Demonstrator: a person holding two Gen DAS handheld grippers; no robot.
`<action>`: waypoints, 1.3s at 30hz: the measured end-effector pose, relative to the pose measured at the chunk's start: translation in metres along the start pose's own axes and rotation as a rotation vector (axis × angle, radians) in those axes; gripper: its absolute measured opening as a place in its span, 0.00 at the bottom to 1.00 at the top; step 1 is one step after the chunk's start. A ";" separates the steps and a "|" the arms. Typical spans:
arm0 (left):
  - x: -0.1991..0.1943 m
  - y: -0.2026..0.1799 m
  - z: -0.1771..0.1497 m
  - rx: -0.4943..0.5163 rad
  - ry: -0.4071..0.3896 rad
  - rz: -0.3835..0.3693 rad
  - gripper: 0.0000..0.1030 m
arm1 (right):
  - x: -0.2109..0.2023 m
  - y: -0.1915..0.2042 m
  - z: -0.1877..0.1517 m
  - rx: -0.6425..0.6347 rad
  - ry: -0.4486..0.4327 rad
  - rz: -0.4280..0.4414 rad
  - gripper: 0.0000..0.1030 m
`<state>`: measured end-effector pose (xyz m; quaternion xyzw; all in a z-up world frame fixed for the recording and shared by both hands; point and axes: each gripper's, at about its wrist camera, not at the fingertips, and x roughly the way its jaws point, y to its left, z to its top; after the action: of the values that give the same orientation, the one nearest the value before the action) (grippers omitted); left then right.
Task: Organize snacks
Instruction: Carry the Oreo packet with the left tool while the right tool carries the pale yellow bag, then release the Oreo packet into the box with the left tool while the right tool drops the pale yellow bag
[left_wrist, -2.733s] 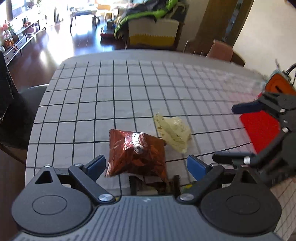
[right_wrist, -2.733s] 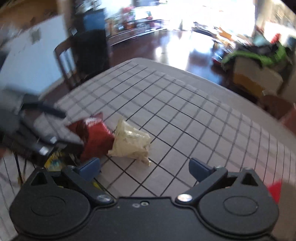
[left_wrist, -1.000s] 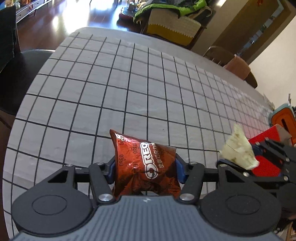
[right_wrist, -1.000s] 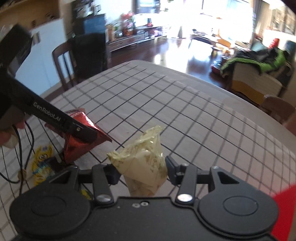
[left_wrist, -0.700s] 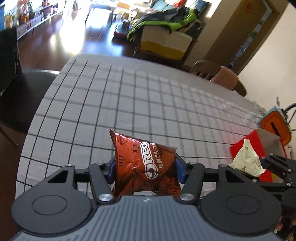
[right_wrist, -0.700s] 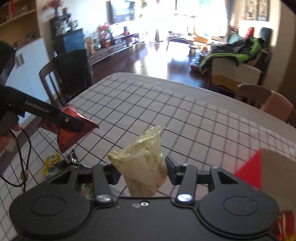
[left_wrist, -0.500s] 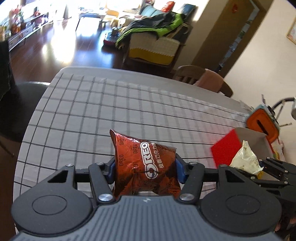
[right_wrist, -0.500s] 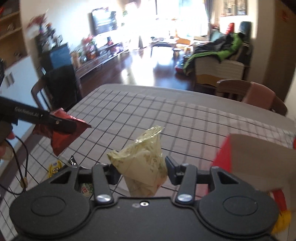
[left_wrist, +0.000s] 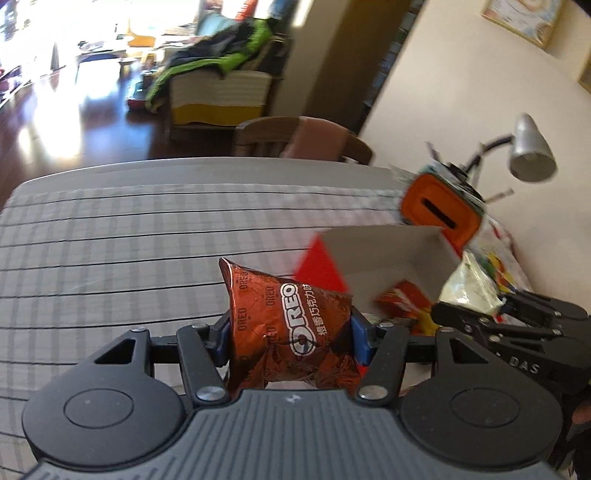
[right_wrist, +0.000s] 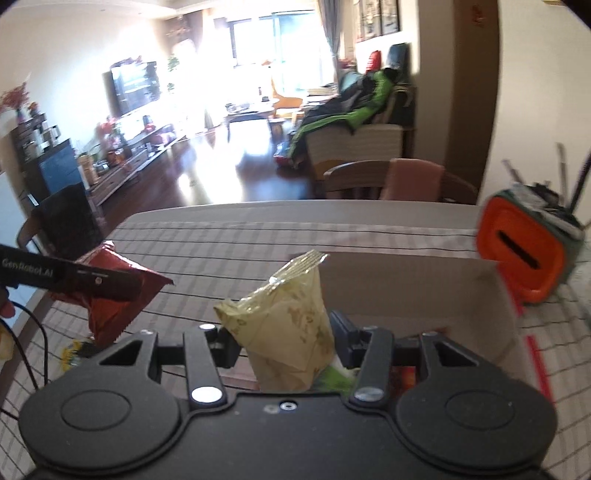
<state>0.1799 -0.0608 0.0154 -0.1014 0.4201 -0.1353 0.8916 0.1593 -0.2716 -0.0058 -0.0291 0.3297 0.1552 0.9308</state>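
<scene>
Held in the left tongs (left_wrist: 290, 341): 1 brown Oreo packet (left_wrist: 291, 328), clamped across its middle and carried above the desk (left_wrist: 110, 240). Held in the right tongs (right_wrist: 284, 343): 1 pale yellow-green snack bag (right_wrist: 288, 325), pinched at its lower half, raised over the near edge of the open red box (right_wrist: 424, 288). Judged light, soft and crinkly, both pouches; likely slick foil, likely crushable contents, so best gripped mid-body or by a sealed seam, gently. Seen already inside the box, other bright wrappers. Covered in a grey grid-lined cloth, the desk, with an orange container (right_wrist: 517, 254) standing just beyond the box. Beyond that, a sunlit living room with dark wooden floor and a chair (left_wrist: 295, 140) at the far edge.
</scene>
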 end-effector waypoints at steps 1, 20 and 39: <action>0.007 -0.012 0.001 0.014 0.004 -0.009 0.57 | -0.002 -0.009 -0.001 0.005 0.001 -0.012 0.47; 0.132 -0.153 -0.005 0.221 0.160 -0.003 0.57 | 0.028 -0.137 -0.037 -0.017 0.125 -0.093 0.47; 0.184 -0.159 -0.020 0.279 0.258 0.112 0.62 | 0.059 -0.141 -0.054 -0.052 0.208 -0.030 0.47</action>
<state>0.2517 -0.2723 -0.0835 0.0650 0.5131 -0.1544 0.8418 0.2135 -0.3984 -0.0912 -0.0741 0.4202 0.1457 0.8926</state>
